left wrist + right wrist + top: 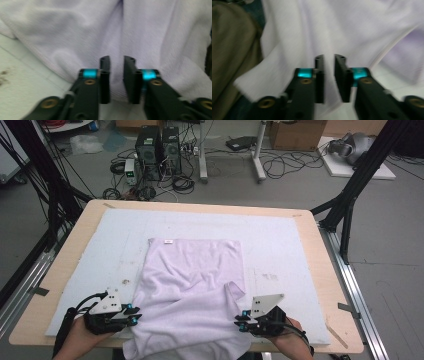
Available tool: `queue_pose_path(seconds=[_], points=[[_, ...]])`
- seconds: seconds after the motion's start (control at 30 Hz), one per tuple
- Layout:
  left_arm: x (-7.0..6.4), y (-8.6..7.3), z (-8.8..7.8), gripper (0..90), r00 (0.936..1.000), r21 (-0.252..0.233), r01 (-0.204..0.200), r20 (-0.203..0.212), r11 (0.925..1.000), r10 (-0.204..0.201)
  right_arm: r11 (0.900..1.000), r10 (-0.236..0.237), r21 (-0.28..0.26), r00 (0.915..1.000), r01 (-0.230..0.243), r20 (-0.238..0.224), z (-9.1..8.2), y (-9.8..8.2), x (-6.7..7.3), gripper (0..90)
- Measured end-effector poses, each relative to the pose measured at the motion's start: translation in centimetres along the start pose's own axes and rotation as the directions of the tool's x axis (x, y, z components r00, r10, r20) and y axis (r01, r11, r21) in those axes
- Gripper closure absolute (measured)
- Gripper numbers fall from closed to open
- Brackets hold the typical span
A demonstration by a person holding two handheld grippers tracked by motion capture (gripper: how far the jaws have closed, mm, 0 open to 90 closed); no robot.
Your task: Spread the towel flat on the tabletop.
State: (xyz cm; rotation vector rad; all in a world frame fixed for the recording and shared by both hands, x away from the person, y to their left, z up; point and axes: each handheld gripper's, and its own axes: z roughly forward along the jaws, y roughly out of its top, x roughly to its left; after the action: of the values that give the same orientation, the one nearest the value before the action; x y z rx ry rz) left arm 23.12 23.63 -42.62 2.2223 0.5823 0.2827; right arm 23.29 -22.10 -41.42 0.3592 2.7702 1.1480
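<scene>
A soft lilac cloth towel (pixel 192 285) lies in the middle of a flat pale foam mat (pixel 280 240), and the mat lies on a light wooden table (pixel 327 285). The near end of the towel hangs over the table's front edge. The left gripper (pixel 134 315) sits at the towel's left side, the right gripper (pixel 241 320) at its right side, where a corner is folded over
</scene>
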Motion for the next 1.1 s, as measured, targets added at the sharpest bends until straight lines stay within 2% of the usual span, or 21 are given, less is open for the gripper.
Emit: queue_pose_path(seconds=[0.03, 0.07, 0.13, 0.17, 0.27, 0.33, 0.37, 0.4, 0.47, 0.6, 0.7, 0.8, 0.83, 0.9, 0.93, 1.03, 1.1], points=[[0.2, 0.3, 0.0, 64.3, 0.9999, -0.008, 0.010, -0.007, 0.9999, -0.011, 1.000, -0.007, -0.012, 0.9999, 0.007, 0.013, 0.1, 0.5, -0.3, 71.9], [0.3, 0.6, 0.2, 61.6, 0.9999, -0.016, 0.016, -0.004, 0.9997, -0.016, 1.000, -0.019, -0.024, 0.9998, 0.020, 0.007, 0.3, 0.9, -0.6, 69.5], [0.1, 1.2, 0.7, 60.9, 0.9998, -0.024, 0.002, 0.018, 0.9997, -0.001, 0.999, -0.043, -0.029, 0.9990, 0.043, 0.014, 1.3, 1.7, -1.4, 64.8], [-0.1, 1.5, 1.1, 60.3, 0.9995, -0.018, -0.008, 0.030, 0.9998, 0.009, 0.999, -0.047, -0.014, 0.9989, 0.047, 0.002, 1.9, 2.0, -1.8, 63.3], [-0.5, 1.8, 2.6, 60.1, 0.9977, 0.020, -0.031, 0.062, 0.9993, 0.029, 0.998, -0.042, 0.048, 0.9991, 0.042, 0.008, 3.9, 2.0, -2.9, 62.3], [-0.3, 1.5, 3.5, 63.2, 0.9963, 0.052, -0.034, 0.081, 0.9981, 0.030, 0.996, -0.027, 0.086, 0.9995, 0.026, 0.015, 4.6, 1.6, -3.3, 67.5], [-0.3, 1.3, 3.7, 69.8, 0.9962, 0.035, -0.030, 0.083, 0.9989, 0.027, 0.997, -0.001, 0.073, 0.9999, 0.000, 0.012, 4.4, 1.4, -3.4, 75.7], [-0.1, 1.2, 3.6, 73.2, 0.9963, 0.032, -0.031, 0.080, 0.9990, 0.029, 0.997, 0.009, 0.077, 0.9997, -0.010, 0.021, 4.2, 1.2, -3.4, 83.5], [0.1, 1.2, 3.5, 84.2, 0.9956, 0.038, -0.031, 0.090, 0.9988, 0.028, 0.996, 0.009, 0.084, 0.9997, -0.011, 0.021, 3.7, 0.8, -3.0, 87.5], [-0.3, 1.2, 3.4, 85.9, 0.9961, 0.032, -0.034, 0.083, 0.9989, 0.031, 0.997, 0.025, 0.074, 0.9996, -0.026, 0.016, 2.8, 0.1, -2.4, 87.9], [-0.4, 1.0, 3.1, 86.1, 0.9957, 0.032, -0.038, 0.086, 0.9988, 0.035, 0.997, 0.040, 0.062, 0.9990, -0.041, 0.021, 2.1, -0.4, -1.4, 87.8], [-0.6, 0.9, 3.0, 85.5, 0.9961, 0.040, -0.039, 0.081, 0.9984, 0.036, 0.996, 0.035, 0.081, 0.9993, -0.036, 0.011, 1.5, -0.8, -0.2, 89.4], [-0.6, 0.9, 2.8, 85.0, 0.9958, 0.041, -0.041, 0.084, 0.9983, 0.038, 0.994, 0.028, 0.109, 0.9995, -0.029, 0.010, 1.4, -0.9, 0.2, 89.4], [-0.7, 0.8, 2.5, 79.2, 0.9968, 0.038, -0.026, 0.077, 0.9989, 0.023, 0.994, 0.030, 0.107, 0.9995, -0.029, -0.006, 0.9, -1.2, 0.9, 89.1], [-0.7, 0.8, 2.3, 71.1, 0.9971, 0.036, -0.024, 0.073, 0.9990, 0.022, 0.996, 0.020, 0.088, 0.9998, -0.019, -0.008, 0.5, -1.1, 1.2, 85.5], [-0.8, 1.0, 1.5, 63.6, 0.9977, 0.004, -0.017, 0.066, 0.9999, 0.016, 1.000, 0.007, 0.022, 1.0000, -0.007, -0.004, -0.1, -0.2, 1.4, 79.0], [-1.3, 1.3, 1.2, 61.7, 0.9971, -0.016, -0.018, 0.074, 0.9997, 0.019, 1.000, -0.019, -0.007, 0.9997, 0.019, -0.014, 0.1, 0.5, 1.2, 73.7]])
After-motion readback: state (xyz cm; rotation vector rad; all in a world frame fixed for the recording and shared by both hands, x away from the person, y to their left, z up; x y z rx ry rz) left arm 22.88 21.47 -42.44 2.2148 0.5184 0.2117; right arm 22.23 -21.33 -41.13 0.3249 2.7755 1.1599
